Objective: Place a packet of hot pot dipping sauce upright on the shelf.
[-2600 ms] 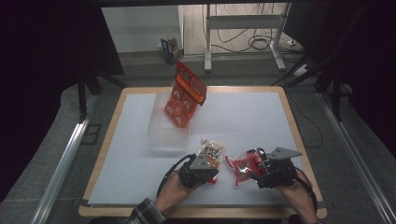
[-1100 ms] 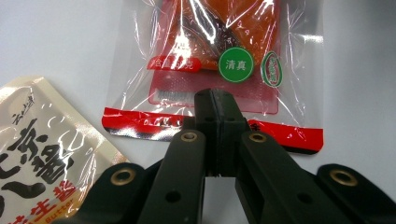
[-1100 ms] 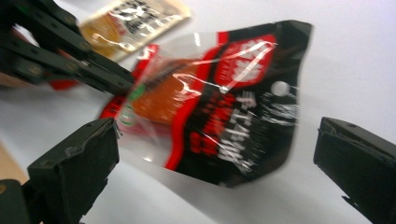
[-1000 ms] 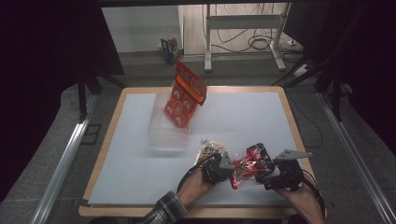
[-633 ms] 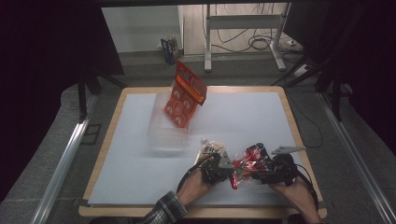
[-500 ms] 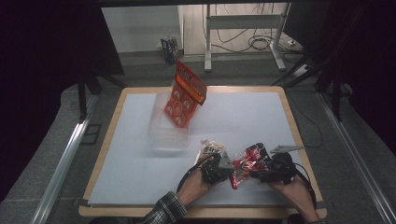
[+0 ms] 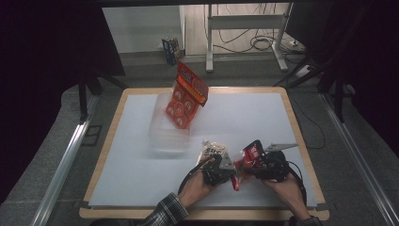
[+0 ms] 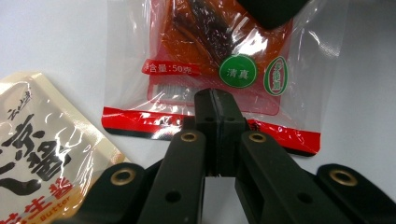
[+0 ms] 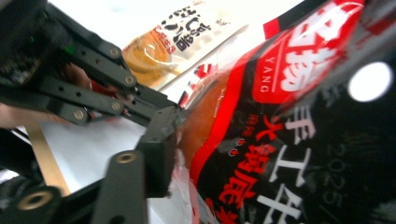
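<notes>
The left gripper is clamped on the bottom edge of the red snack packet. The right gripper jaws, just closing, enclose the same packet; pad contact cannot be confirmed.

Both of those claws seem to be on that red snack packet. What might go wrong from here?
The left gripper pinches only the thin bottom seam of the red packet, so it may slip free or tear. The right gripper has just been closing around the packet's other end, and might crush what is inside. The beige packet lies right beside them and may get knocked.
</notes>
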